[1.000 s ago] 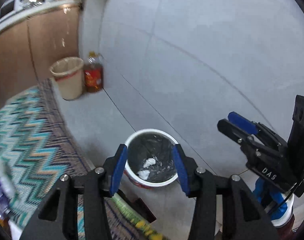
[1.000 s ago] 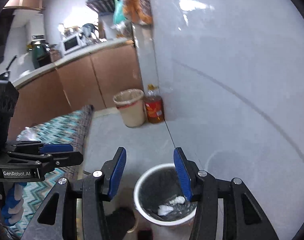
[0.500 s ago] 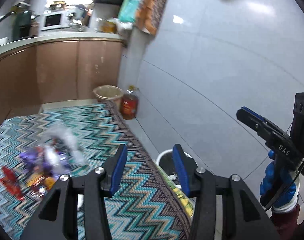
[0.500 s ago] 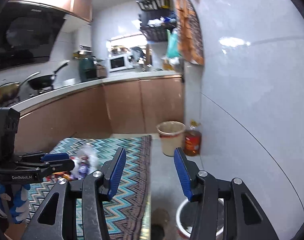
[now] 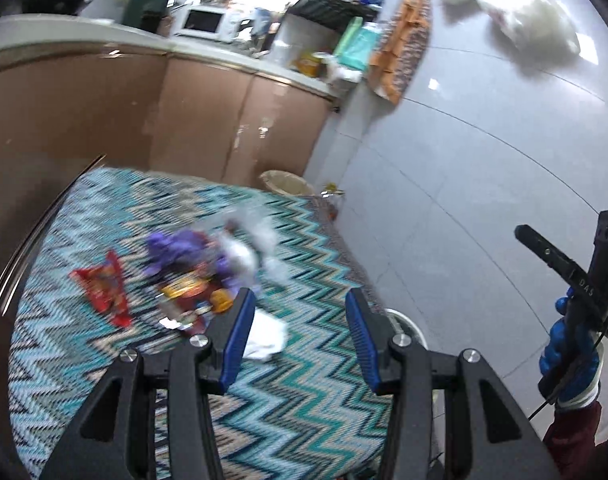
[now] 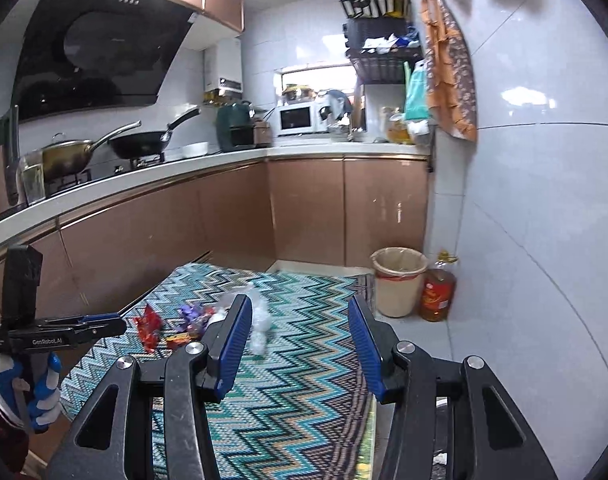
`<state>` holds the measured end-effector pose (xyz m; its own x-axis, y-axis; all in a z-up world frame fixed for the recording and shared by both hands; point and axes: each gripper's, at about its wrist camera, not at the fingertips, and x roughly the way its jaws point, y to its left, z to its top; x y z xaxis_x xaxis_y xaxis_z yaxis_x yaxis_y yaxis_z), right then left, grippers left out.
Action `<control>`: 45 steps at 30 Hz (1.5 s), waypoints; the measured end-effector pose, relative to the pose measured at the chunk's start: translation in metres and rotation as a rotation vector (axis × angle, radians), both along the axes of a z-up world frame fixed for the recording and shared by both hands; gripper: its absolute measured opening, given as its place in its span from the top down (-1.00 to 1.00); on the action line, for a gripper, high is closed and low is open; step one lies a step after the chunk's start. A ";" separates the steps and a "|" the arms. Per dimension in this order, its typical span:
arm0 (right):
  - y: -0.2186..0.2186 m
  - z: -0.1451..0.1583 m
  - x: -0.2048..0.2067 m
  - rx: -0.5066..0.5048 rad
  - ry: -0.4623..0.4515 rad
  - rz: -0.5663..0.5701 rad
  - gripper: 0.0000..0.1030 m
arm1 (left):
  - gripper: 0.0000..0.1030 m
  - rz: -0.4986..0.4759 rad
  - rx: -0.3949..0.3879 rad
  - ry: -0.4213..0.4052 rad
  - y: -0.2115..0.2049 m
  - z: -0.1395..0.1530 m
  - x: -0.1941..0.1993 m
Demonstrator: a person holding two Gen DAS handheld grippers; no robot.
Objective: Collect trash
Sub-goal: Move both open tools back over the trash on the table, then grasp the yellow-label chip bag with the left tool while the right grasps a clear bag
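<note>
A pile of trash lies on a zigzag-patterned table [image 5: 304, 400]: a red wrapper [image 5: 103, 286], a purple wrapper [image 5: 179, 246], clear plastic [image 5: 263, 240] and a white tissue [image 5: 263, 338]. My left gripper [image 5: 297, 334] is open and empty, above the table just right of the tissue. My right gripper [image 6: 297, 342] is open and empty, above the table's near right part [image 6: 304, 400]. The pile shows in the right wrist view too, with the red wrapper [image 6: 147, 326] and clear plastic [image 6: 259, 320]. The white bin's rim [image 5: 408, 322] peeks out past the table's right edge.
A beige waste bin [image 6: 398, 280] and an oil bottle [image 6: 436, 292] stand on the floor by the tiled wall. Brown kitchen cabinets [image 6: 304, 208] run behind the table. The other gripper shows at each view's side [image 5: 564, 272] [image 6: 63, 330].
Both grippers have lifted from over the white bin and swung up and left to face the table with the trash pile. Both stayed open.
</note>
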<state>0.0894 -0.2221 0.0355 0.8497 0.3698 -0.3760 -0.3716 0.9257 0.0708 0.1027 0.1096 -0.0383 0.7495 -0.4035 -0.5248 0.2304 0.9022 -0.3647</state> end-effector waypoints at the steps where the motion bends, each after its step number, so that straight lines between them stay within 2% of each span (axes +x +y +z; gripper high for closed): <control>1: 0.004 -0.001 0.004 0.000 0.006 0.008 0.09 | 0.12 0.019 -0.005 0.010 0.011 -0.005 -0.001; 10: 0.035 -0.026 0.031 -0.009 0.077 0.084 0.09 | 0.12 0.105 -0.080 0.119 0.061 -0.046 0.007; 18: 0.065 -0.066 0.067 -0.028 0.185 0.163 0.09 | 0.12 0.090 -0.113 0.212 0.058 -0.080 0.045; 28: 0.084 -0.109 0.113 -0.045 0.292 0.207 0.09 | 0.16 0.125 -0.133 0.306 0.059 -0.118 0.102; 39: 0.119 -0.132 0.145 -0.066 0.342 0.283 0.09 | 0.17 0.094 -0.176 0.336 0.057 -0.132 0.131; 45: 0.137 -0.139 0.157 -0.080 0.355 0.325 0.09 | 0.53 0.070 -0.195 0.343 0.054 -0.135 0.138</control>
<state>0.2459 -0.0849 -0.1034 0.5090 0.5528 -0.6598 -0.6077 0.7737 0.1794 0.2411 0.1640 -0.1730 0.5731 -0.4743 -0.6683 0.0057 0.8178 -0.5755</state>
